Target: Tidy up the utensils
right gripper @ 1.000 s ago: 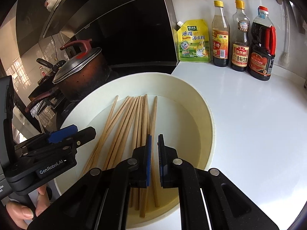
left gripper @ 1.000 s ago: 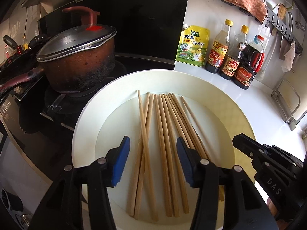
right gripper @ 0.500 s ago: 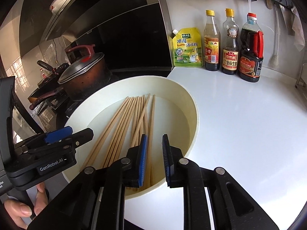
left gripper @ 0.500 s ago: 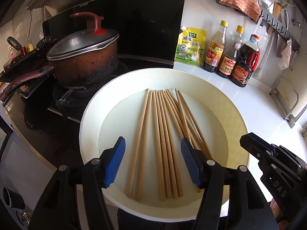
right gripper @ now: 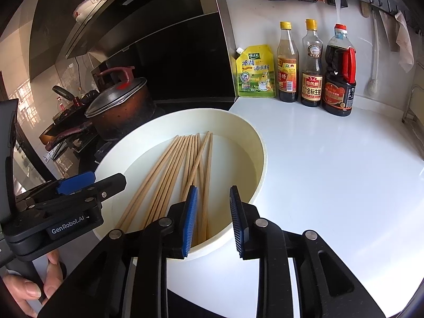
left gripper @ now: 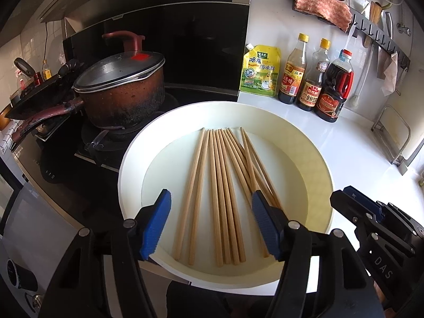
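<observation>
Currently both your grippers opening, left gripper (left gripper: 209, 225) and right gripper (right gripper: 213, 218) empty, chopsticks (left gripper: 222, 190) loose in basin (left gripper: 132, 153), pot (left gripper: 122, 92) at 10 o'clock.

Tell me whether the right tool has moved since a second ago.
Yes. The right tool has pulled back toward the near rim of the white basin, its jaws opening above the chopsticks.

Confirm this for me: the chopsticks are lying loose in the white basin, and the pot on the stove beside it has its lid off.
One thing is wrong: the pot has its lid on, not off, as the left wrist view shows. The rest holds: the chopsticks lie loose in the white basin beside the stove.
</observation>
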A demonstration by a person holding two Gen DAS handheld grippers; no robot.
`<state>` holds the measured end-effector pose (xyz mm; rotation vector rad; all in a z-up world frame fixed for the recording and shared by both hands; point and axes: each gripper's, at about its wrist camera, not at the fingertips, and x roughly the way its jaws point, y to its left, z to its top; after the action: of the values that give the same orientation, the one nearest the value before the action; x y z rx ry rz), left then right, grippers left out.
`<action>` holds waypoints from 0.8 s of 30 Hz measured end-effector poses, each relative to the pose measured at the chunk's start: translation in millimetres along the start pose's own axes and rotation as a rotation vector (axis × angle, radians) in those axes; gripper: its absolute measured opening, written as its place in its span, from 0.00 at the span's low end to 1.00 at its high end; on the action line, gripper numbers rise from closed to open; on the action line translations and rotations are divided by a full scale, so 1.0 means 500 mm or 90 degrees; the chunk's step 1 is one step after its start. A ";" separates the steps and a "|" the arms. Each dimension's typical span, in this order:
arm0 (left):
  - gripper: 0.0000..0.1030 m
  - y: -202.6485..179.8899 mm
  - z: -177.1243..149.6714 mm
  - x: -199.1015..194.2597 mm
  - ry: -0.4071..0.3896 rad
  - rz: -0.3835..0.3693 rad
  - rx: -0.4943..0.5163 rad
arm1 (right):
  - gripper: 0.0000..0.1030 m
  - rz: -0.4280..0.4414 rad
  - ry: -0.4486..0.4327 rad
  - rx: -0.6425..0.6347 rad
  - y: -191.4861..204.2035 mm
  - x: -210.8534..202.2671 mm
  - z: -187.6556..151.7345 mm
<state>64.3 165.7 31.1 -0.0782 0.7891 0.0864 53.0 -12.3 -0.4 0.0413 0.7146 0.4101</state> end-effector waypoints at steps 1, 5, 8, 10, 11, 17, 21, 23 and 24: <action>0.61 -0.002 -0.001 -0.002 0.000 0.001 0.000 | 0.25 -0.002 -0.002 -0.001 0.000 -0.003 -0.001; 0.68 -0.007 -0.004 -0.009 -0.005 0.005 0.001 | 0.32 -0.002 -0.007 0.005 -0.004 -0.012 -0.002; 0.71 -0.012 -0.006 -0.013 -0.008 0.008 0.005 | 0.32 -0.003 -0.007 0.007 -0.007 -0.016 -0.004; 0.73 -0.014 -0.009 -0.017 -0.009 0.009 0.006 | 0.33 -0.004 -0.007 0.009 -0.009 -0.019 -0.005; 0.74 -0.016 -0.010 -0.018 -0.010 0.010 0.006 | 0.33 -0.004 -0.008 0.010 -0.009 -0.021 -0.005; 0.85 -0.014 -0.018 -0.028 -0.025 0.023 0.000 | 0.35 -0.013 -0.018 0.015 -0.018 -0.029 -0.010; 0.89 -0.017 -0.020 -0.032 -0.027 0.029 0.002 | 0.39 -0.017 -0.019 0.019 -0.023 -0.030 -0.013; 0.89 -0.019 -0.021 -0.033 -0.029 0.033 0.005 | 0.42 -0.020 -0.021 0.019 -0.024 -0.031 -0.013; 0.91 -0.020 -0.022 -0.035 -0.030 0.035 0.005 | 0.46 -0.021 -0.022 0.019 -0.025 -0.032 -0.014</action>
<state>45.5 153.6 36.0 -0.0472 0.7450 0.1372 42.1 -30.6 2.3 0.0648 0.6870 0.3664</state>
